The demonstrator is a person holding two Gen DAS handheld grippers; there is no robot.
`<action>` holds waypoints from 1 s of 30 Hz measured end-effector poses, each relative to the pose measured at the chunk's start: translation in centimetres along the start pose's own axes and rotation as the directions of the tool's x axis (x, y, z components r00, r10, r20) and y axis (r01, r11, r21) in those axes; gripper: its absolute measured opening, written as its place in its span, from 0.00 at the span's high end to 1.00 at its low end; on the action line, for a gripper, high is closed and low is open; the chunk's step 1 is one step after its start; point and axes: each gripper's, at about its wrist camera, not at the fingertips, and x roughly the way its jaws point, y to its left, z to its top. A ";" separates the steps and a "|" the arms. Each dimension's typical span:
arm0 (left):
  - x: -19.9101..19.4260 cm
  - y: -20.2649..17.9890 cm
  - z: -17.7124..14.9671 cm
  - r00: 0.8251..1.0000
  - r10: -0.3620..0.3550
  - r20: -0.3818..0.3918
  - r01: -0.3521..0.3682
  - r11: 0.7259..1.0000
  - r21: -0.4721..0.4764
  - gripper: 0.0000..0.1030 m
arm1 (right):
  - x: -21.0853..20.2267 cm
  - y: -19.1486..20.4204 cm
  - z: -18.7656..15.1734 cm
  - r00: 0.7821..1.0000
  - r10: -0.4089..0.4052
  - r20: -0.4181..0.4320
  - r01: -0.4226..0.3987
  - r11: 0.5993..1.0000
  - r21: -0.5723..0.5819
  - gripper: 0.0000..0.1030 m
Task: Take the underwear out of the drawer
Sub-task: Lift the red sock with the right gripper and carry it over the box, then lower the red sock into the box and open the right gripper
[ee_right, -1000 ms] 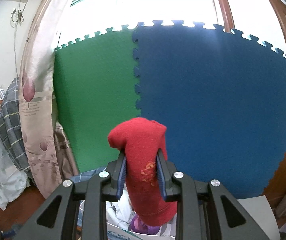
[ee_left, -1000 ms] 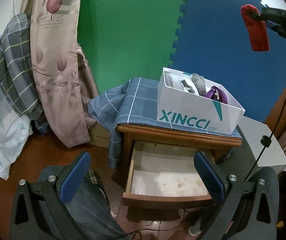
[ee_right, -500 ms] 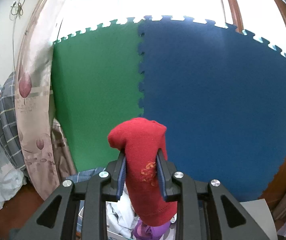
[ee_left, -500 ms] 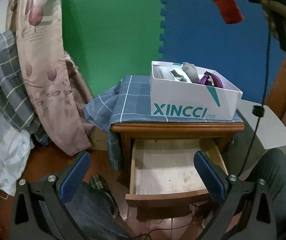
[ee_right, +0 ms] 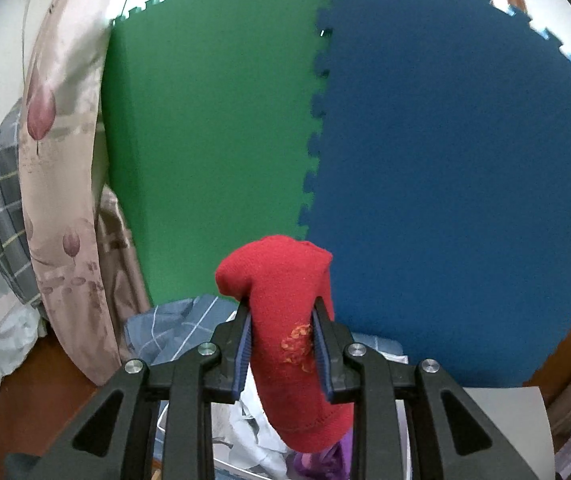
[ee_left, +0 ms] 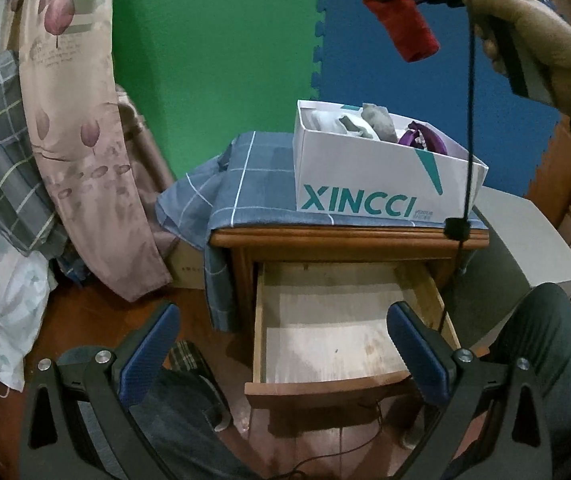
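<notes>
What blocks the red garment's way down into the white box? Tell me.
Nothing visible. The red garment, clamped in the right gripper, hangs above the open white box, with only air between. The box already holds clothes, but there is room on top.

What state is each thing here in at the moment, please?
Drawer: pulled open, nothing visible inside.
White box: open-topped, holding clothes.
Red garment: clamped, hanging above the box.
Right gripper: shut on the red garment.
Left gripper: open, holding nothing.
</notes>
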 end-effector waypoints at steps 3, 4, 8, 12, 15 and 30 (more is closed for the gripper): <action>0.3 0.4 -0.1 1.000 -0.002 -0.010 0.002 1.000 -0.009 0.01 | 1.8 0.6 -0.9 0.999 0.004 -0.038 -0.005 1.000 -0.007 0.74; 0.3 0.4 -0.2 1.000 -0.001 -0.012 0.001 1.000 -0.013 0.01 | 2.2 0.7 -1.2 0.999 0.007 -0.047 -0.007 1.000 -0.009 0.74; 0.7 0.6 -0.4 1.000 -0.001 -0.029 0.000 1.000 -0.018 0.01 | 3.7 1.0 -2.1 0.996 0.024 -0.083 -0.023 1.000 0.005 0.74; 0.8 0.4 -0.5 0.999 0.003 -0.036 -0.003 1.000 -0.008 0.01 | 5.0 1.4 -3.0 0.992 0.048 -0.113 -0.048 0.999 0.009 0.73; 0.8 0.3 -0.5 0.999 0.005 -0.038 -0.005 1.000 -0.008 0.01 | 5.6 1.2 -3.8 0.986 0.091 -0.140 -0.086 0.996 0.040 0.73; 1.9 0.0 -0.8 0.997 0.006 -0.079 -0.006 1.000 0.010 0.01 | 9.2 1.5 -6.6 0.935 0.292 -0.200 -0.244 0.941 0.234 0.73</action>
